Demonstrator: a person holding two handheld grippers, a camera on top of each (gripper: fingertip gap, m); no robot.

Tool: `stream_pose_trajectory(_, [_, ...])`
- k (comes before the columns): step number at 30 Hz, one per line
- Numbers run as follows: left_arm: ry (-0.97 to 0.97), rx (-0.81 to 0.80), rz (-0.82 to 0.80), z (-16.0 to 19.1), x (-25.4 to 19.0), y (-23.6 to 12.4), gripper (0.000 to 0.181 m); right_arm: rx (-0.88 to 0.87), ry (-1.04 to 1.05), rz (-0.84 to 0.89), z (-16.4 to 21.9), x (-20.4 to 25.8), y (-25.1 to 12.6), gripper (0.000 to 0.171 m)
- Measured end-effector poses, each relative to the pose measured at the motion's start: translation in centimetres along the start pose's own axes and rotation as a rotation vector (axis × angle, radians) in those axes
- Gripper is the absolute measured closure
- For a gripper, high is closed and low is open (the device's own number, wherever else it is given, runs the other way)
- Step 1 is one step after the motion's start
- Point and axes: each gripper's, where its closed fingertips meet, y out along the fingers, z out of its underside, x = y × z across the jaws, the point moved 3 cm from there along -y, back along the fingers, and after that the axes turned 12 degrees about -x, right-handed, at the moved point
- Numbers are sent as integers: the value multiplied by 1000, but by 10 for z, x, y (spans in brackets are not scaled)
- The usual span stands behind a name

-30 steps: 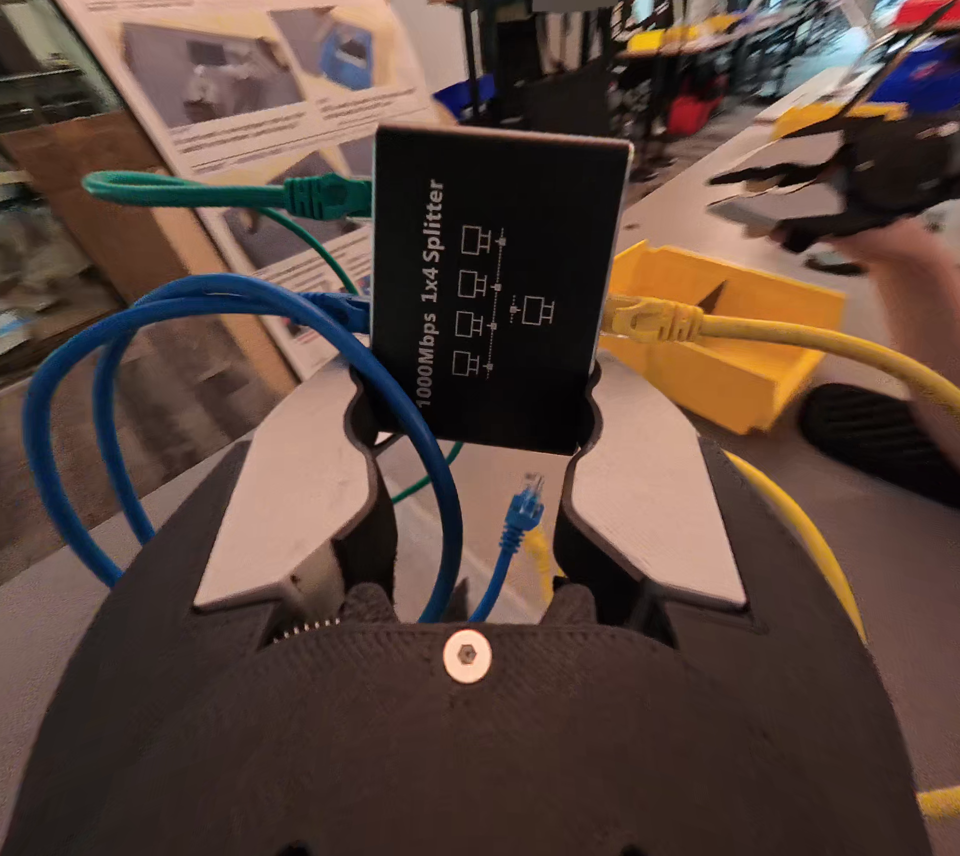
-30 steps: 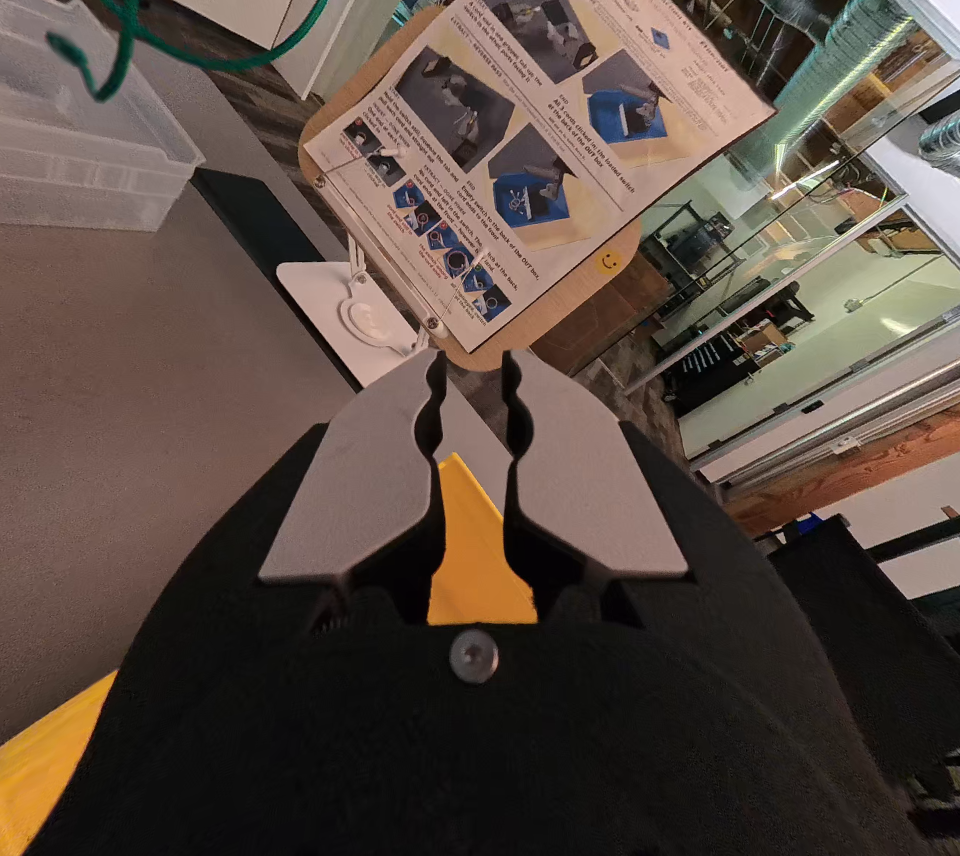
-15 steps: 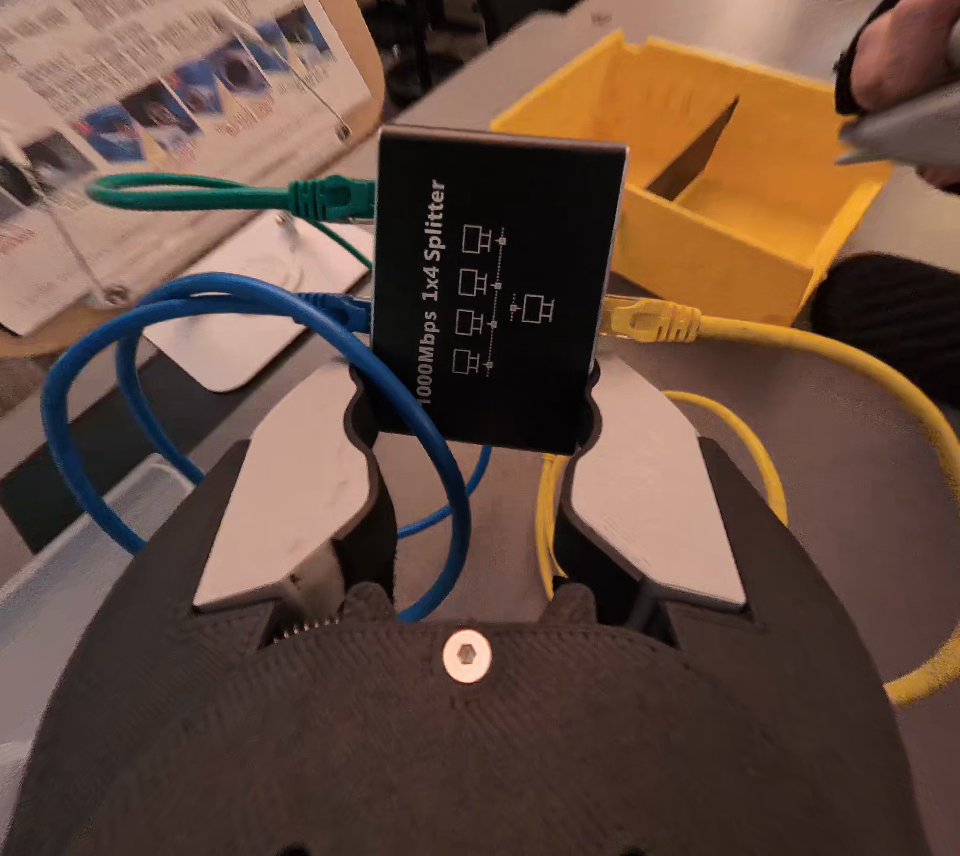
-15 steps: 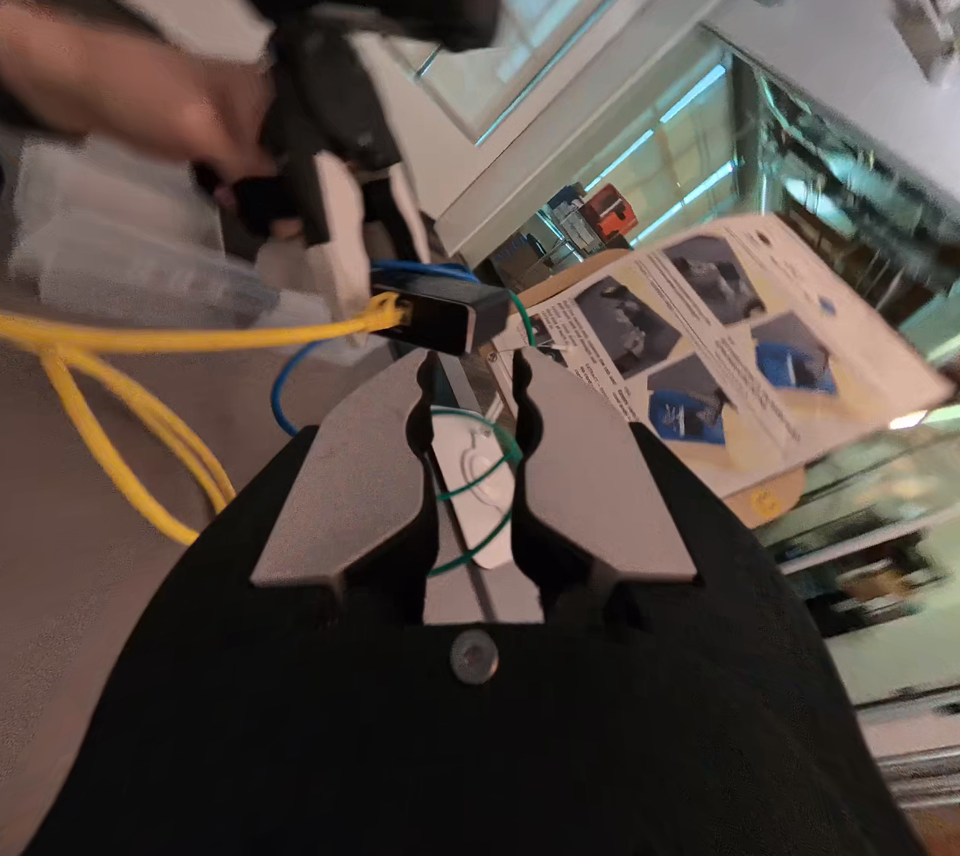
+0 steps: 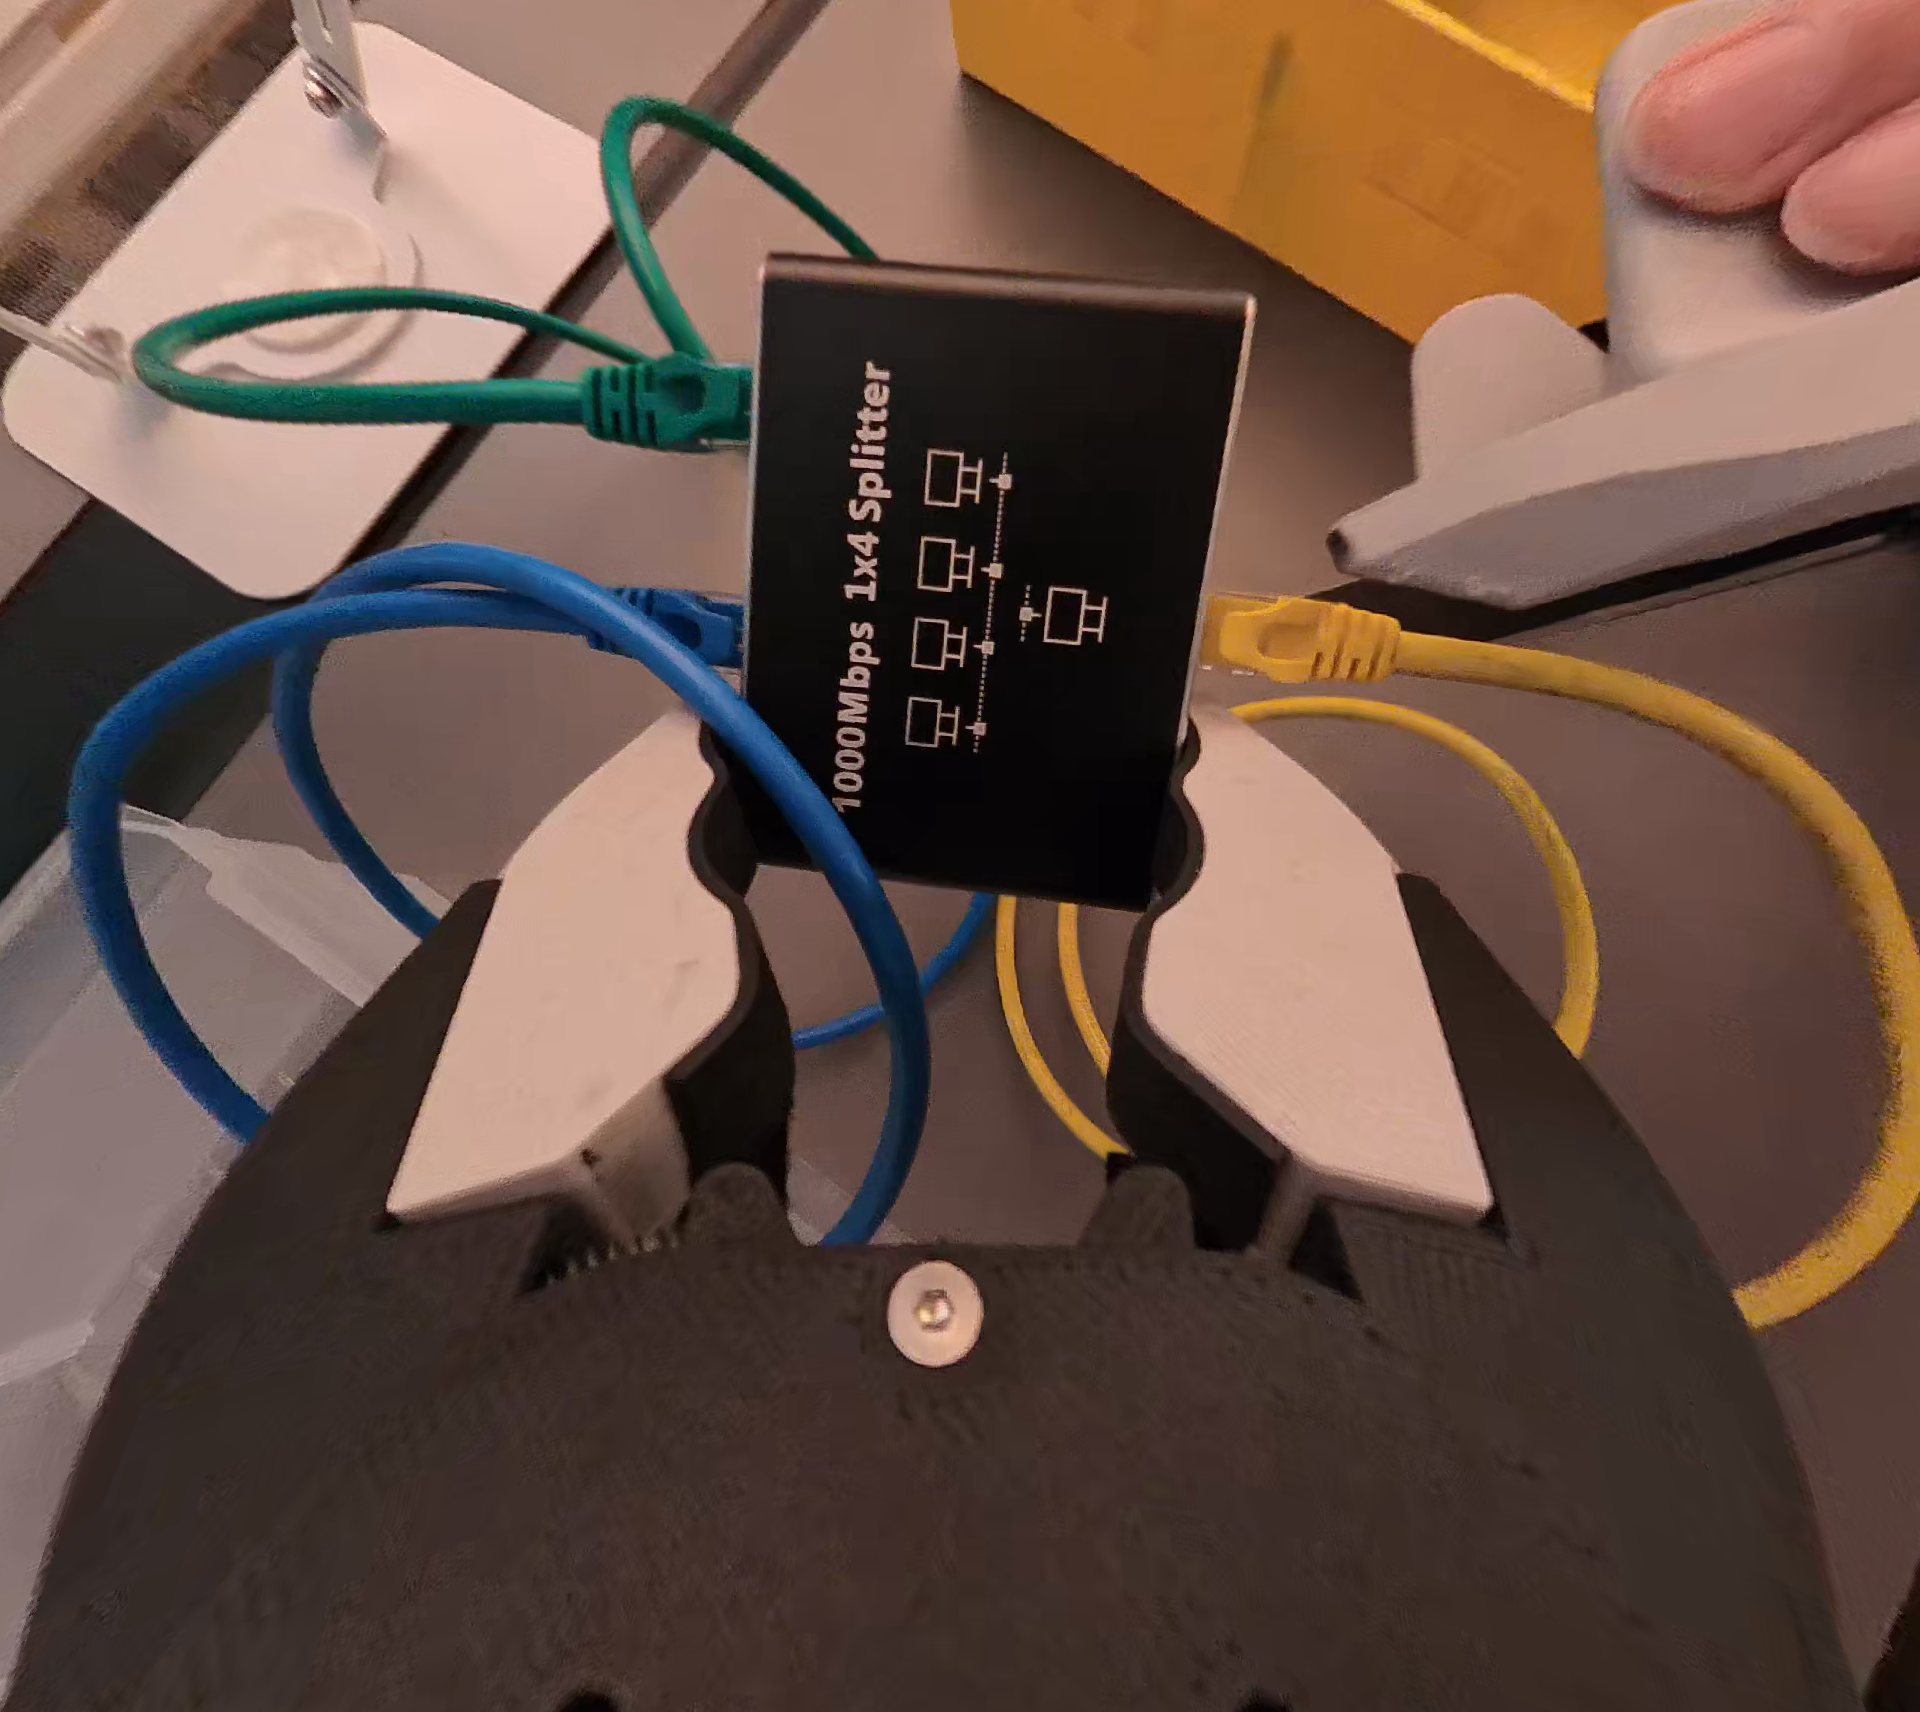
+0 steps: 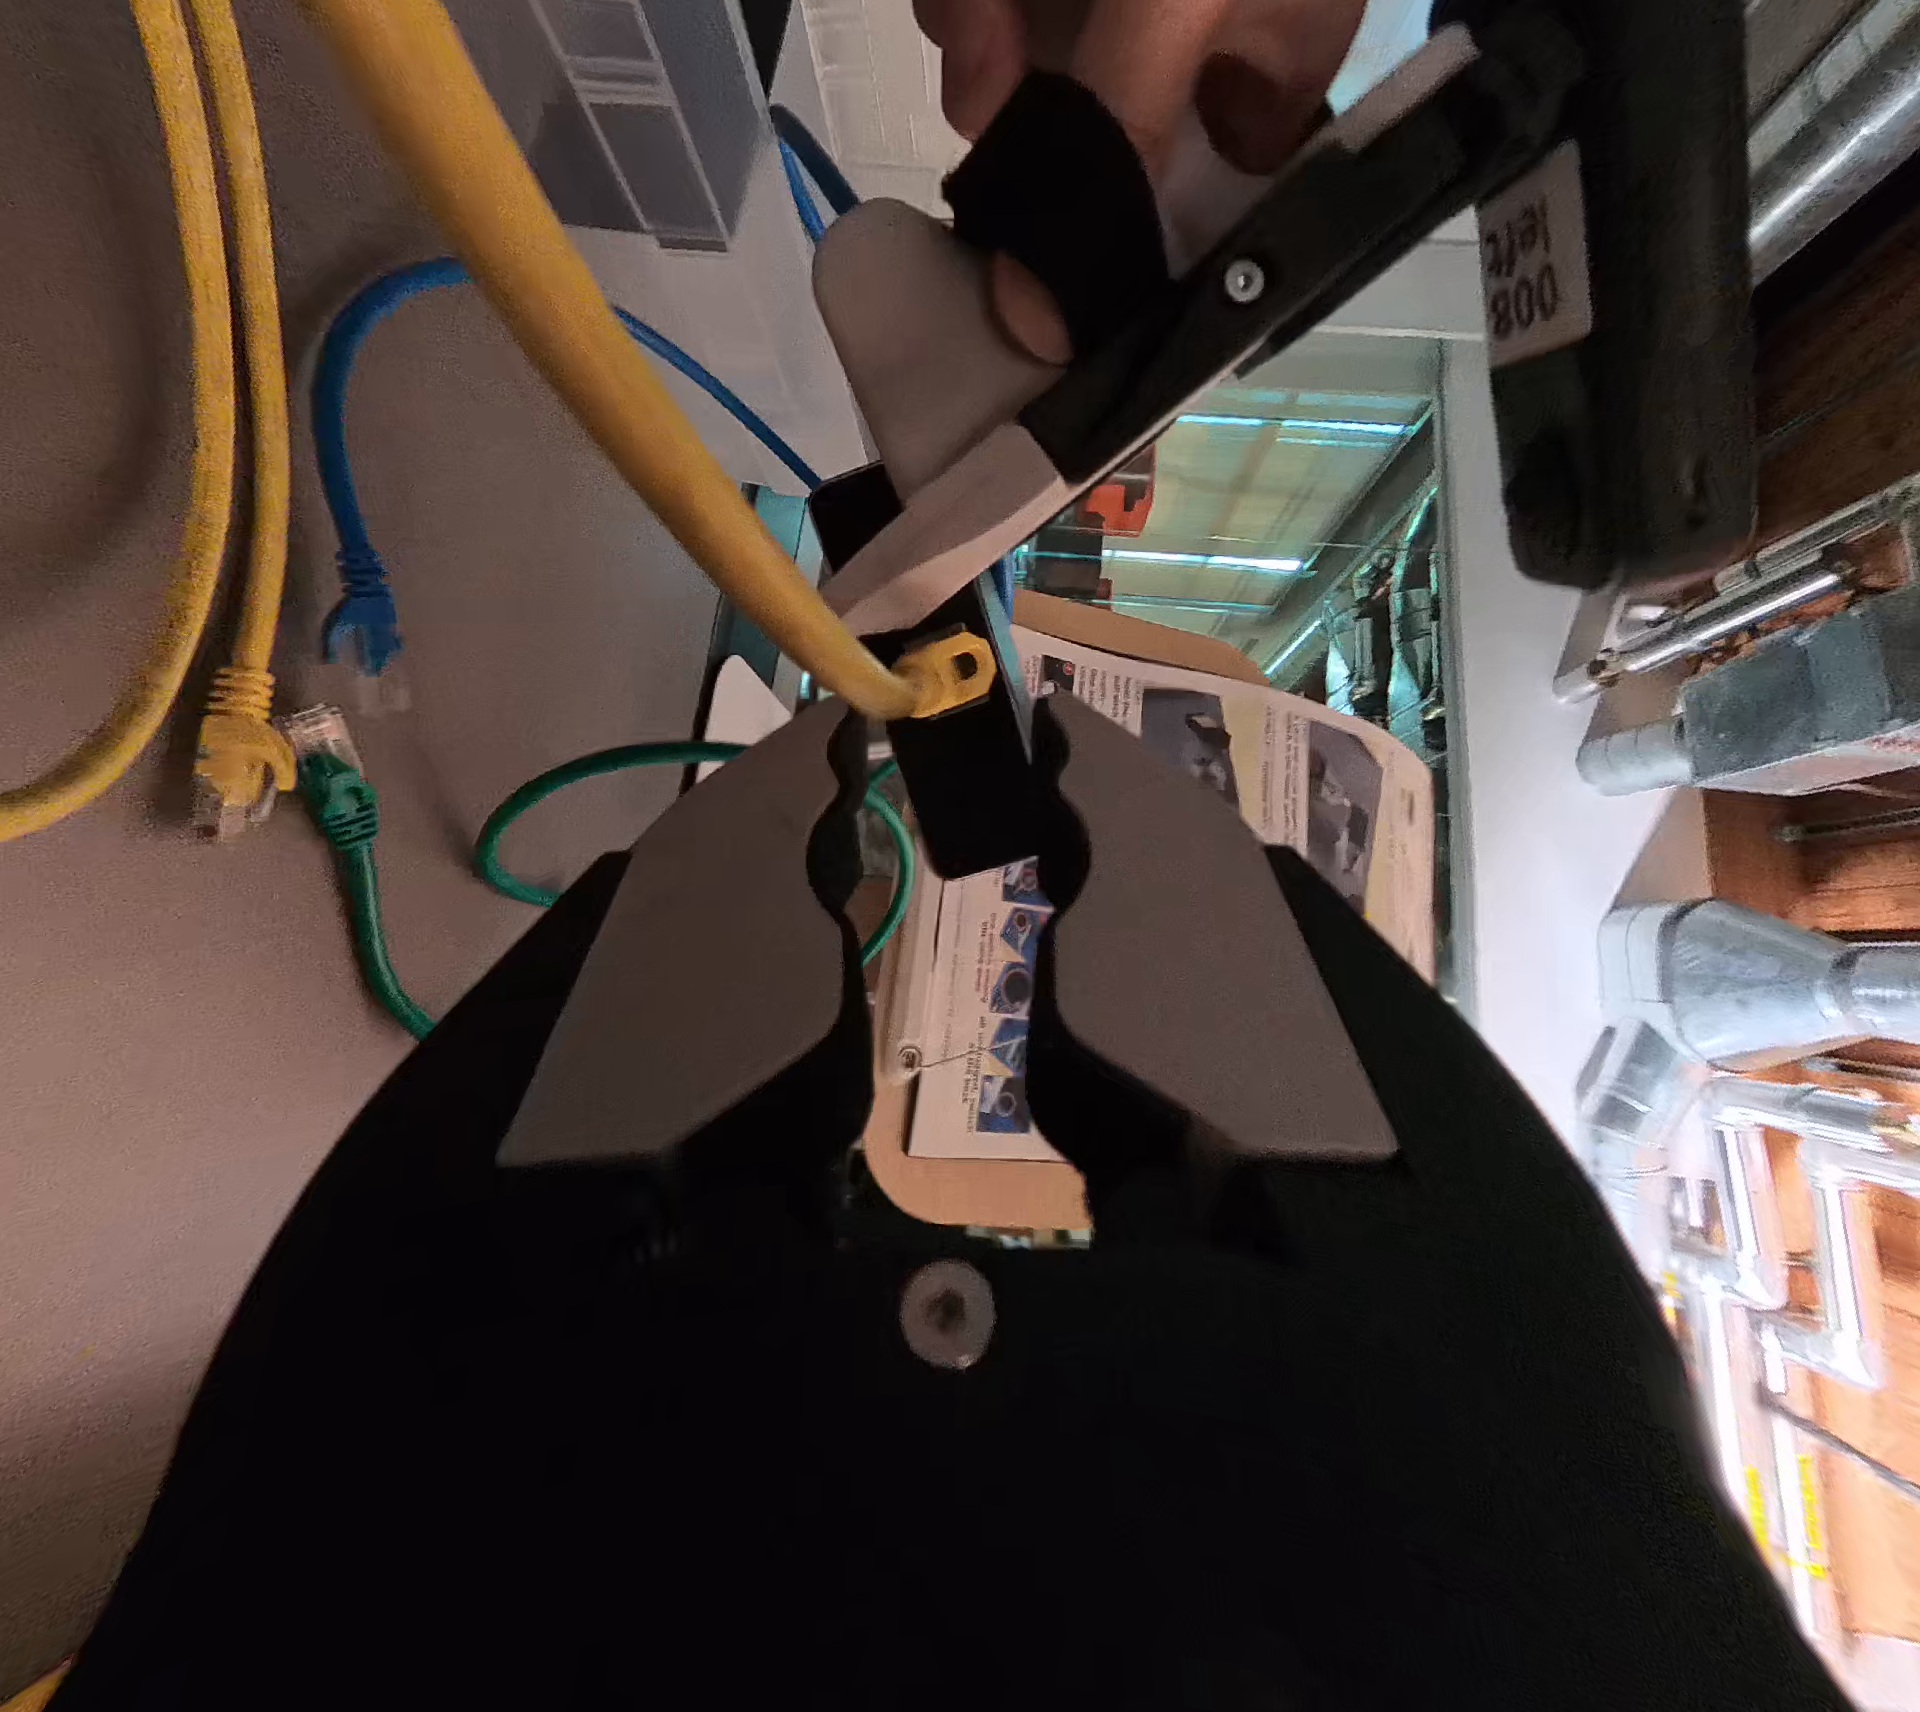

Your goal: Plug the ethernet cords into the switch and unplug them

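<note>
While my left gripper (image 5: pixel 951 815) clamps the switch (image 5: pixel 997 571), my right gripper (image 6: pixel 940 763) arrives unclenched.
It probably targets the yellow plug (image 5: pixel 1299 639), so the switch needs steady support.

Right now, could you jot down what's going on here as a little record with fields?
Held item: black switch, clamped by left gripper
Plugged on one side: green cord, blue cord
Plugged opposite: yellow cord
Right gripper: open, its fingers either side of the switch near the yellow plug
Nearby: yellow bin

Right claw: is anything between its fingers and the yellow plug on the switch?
Nothing: the left wrist view shows bare gap between the right claw and the yellow plug seated in the switch.
</note>
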Motion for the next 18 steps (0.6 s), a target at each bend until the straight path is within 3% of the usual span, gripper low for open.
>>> stream_pose_trajectory(1, [-1,19,4,3,-1,1,105,-5,-15,-3,-2,2,2,140])
stream_pose_trajectory(5, [-9,86,19,12,-4,5,105,-11,-58,-19,-8,11,10,140])
stream_pose_trajectory(9, [-9,104,4,15,-3,7,105,14,-73,-40,-7,19,15,153])
stream_pose_trajectory(18, [-20,138,-87,21,10,8,105,120,-29,-37,1,28,30,152])
